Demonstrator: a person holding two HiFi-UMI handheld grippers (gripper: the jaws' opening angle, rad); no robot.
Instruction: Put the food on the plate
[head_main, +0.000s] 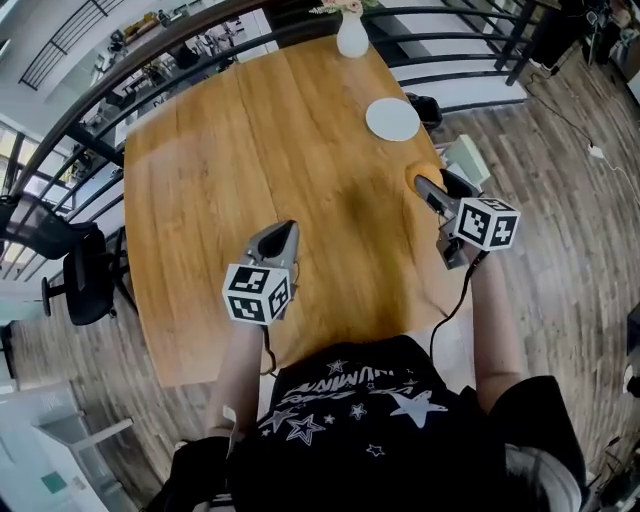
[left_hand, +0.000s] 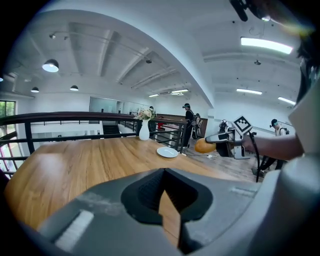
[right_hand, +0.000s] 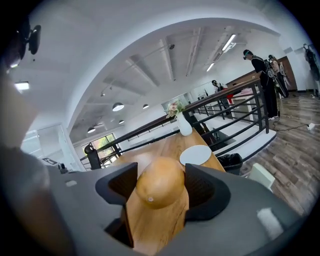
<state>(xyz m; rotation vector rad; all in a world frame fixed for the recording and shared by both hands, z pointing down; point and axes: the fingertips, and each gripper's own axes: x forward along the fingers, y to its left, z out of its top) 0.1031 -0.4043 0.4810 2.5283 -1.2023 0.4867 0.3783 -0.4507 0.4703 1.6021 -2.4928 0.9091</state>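
Observation:
A round golden-brown bun (head_main: 421, 173) is held between the jaws of my right gripper (head_main: 430, 188), lifted at the table's right edge. In the right gripper view the bun (right_hand: 159, 182) fills the gap between both pads. From the left gripper view the same bun (left_hand: 204, 145) hangs in the air beyond the table's edge. The white plate (head_main: 392, 119) lies bare at the far right of the wooden table (head_main: 250, 150), ahead of the bun. My left gripper (head_main: 284, 232) hovers over the near middle of the table, its tips together with nothing in them.
A white vase (head_main: 351, 38) with flowers stands at the table's far edge, beyond the plate. A black railing (head_main: 470, 15) runs behind the table. A black office chair (head_main: 80, 270) is at the left. A white box (head_main: 468, 160) sits on the floor to the right.

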